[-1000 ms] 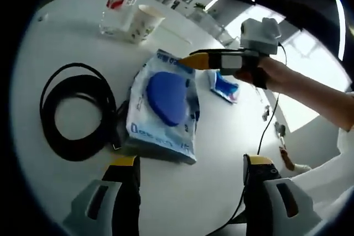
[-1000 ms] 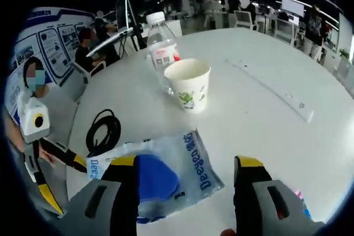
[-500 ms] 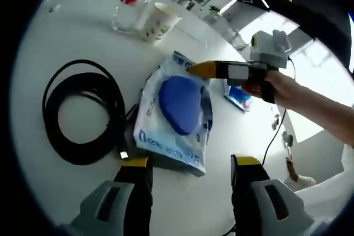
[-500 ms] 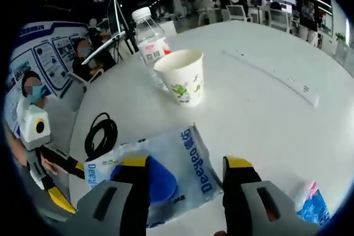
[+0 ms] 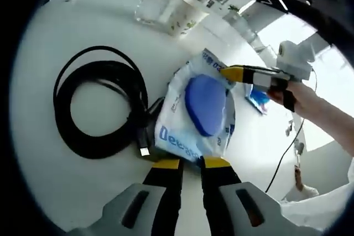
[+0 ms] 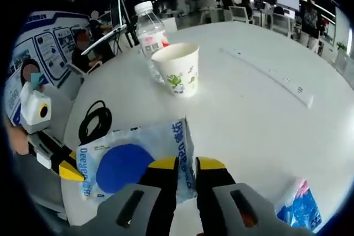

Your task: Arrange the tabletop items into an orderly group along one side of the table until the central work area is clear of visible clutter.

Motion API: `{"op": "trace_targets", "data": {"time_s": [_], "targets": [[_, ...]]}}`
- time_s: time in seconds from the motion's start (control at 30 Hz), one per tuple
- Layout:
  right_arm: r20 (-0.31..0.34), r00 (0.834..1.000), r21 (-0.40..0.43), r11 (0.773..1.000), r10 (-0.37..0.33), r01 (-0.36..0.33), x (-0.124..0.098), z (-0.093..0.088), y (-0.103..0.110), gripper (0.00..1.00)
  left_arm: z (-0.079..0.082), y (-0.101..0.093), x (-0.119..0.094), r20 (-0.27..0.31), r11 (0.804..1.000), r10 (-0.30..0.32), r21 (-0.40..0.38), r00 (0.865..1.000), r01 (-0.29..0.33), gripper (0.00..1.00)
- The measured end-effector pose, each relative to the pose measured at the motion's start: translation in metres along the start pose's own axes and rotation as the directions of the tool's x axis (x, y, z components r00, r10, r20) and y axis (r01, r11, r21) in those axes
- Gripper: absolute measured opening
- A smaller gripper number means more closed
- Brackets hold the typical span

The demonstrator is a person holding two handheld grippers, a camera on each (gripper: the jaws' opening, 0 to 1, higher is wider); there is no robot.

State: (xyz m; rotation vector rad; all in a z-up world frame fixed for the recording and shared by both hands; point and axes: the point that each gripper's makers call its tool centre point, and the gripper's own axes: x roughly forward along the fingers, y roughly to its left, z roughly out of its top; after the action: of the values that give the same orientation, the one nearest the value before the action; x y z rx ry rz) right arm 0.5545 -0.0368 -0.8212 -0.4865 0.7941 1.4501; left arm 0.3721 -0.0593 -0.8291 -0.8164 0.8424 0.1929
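Note:
A clear plastic packet point(image 5: 182, 131) printed with blue letters holds a blue disc point(image 5: 206, 105) and lies flat on the white round table point(image 5: 50, 42). My left gripper point(image 5: 191, 163) is shut on the packet's near edge. At the packet's far edge, my right gripper point(image 5: 229, 73) comes in from the right with its yellow tips together. In the right gripper view, my right gripper point(image 6: 186, 165) is shut on a corner of the packet point(image 6: 166, 142), and the left gripper point(image 6: 69, 171) pinches the opposite edge beside the blue disc point(image 6: 121, 167).
A coiled black cable point(image 5: 99, 109) touches the packet's left side. A paper cup point(image 6: 177, 70) and a water bottle point(image 6: 150, 31) stand together farther back. A small blue wrapper point(image 6: 298, 211) lies to the right, and a long white strip point(image 6: 276, 81) lies beyond. People sit past the table's edge.
Both grippers have gone from wide open to shut on opposite edges of the packet. Both cameras have moved closer to it.

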Motion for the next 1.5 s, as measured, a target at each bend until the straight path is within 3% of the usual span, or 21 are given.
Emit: {"op": "trace_targets", "data": {"time_s": [0.17,0.27,0.3,0.4,0.47,0.63,0.73,0.9,1.13,1.3,1.37,1.5], "targets": [[-0.012,1.000,0.020,1.000,-0.007,0.008,-0.002,-0.003,0.000,0.00,0.003,-0.001,-0.002,0.010,1.000,-0.007,-0.014,1.000,0.007,0.03],[-0.010,1.000,0.020,1.000,-0.006,0.006,-0.010,-0.003,0.001,0.00,0.010,-0.002,-0.006,0.031,0.999,0.003,0.040,1.000,-0.004,0.00],[-0.001,1.000,0.029,1.000,-0.006,0.006,-0.014,-0.004,0.001,0.00,0.017,-0.003,-0.008,0.058,0.998,-0.006,0.056,0.998,0.003,0.00],[0.036,0.999,0.062,0.998,-0.026,0.024,-0.027,-0.005,-0.001,0.00,0.022,-0.005,-0.015,0.058,1.000,-0.021,0.024,0.998,0.020,0.00],[0.079,0.996,0.133,0.991,-0.032,0.021,-0.037,-0.004,-0.003,0.00,0.027,-0.010,-0.018,0.060,0.997,-0.031,0.076,0.998,0.027,0.00],[0.108,0.992,0.173,0.984,-0.066,0.046,-0.063,-0.013,-0.007,0.00,0.038,-0.020,-0.025,0.071,0.992,-0.061,0.112,0.996,0.053,0.00],[0.173,0.979,0.255,0.965,-0.103,0.056,-0.082,-0.010,-0.008,0.00,0.050,-0.022,-0.028,0.078,0.990,-0.073,0.131,0.994,0.062,0.00],[0.236,0.961,0.299,0.952,-0.142,0.067,-0.107,-0.006,-0.001,0.00,0.074,-0.023,-0.035,0.092,0.981,-0.091,0.179,0.992,0.073,0.00],[0.330,0.923,0.409,0.911,-0.199,0.050,-0.140,-0.007,0.030,0.00,0.114,-0.027,-0.044,0.080,0.956,-0.105,0.282,0.991,0.079,0.00],[0.361,0.903,0.446,0.893,-0.235,0.054,-0.152,-0.011,0.038,0.00,0.125,-0.033,-0.044,0.041,0.928,-0.112,0.362,0.993,0.090,0.00],[0.382,0.888,0.469,0.882,-0.256,0.052,-0.159,-0.010,0.042,0.00,0.129,-0.036,-0.042,0.030,0.921,-0.117,0.378,0.993,0.097,0.00],[0.385,0.876,0.503,0.862,-0.291,0.065,-0.166,-0.018,0.049,0.00,0.136,-0.043,-0.038,0.006,0.909,-0.119,0.403,0.993,0.106,0.00]]}}
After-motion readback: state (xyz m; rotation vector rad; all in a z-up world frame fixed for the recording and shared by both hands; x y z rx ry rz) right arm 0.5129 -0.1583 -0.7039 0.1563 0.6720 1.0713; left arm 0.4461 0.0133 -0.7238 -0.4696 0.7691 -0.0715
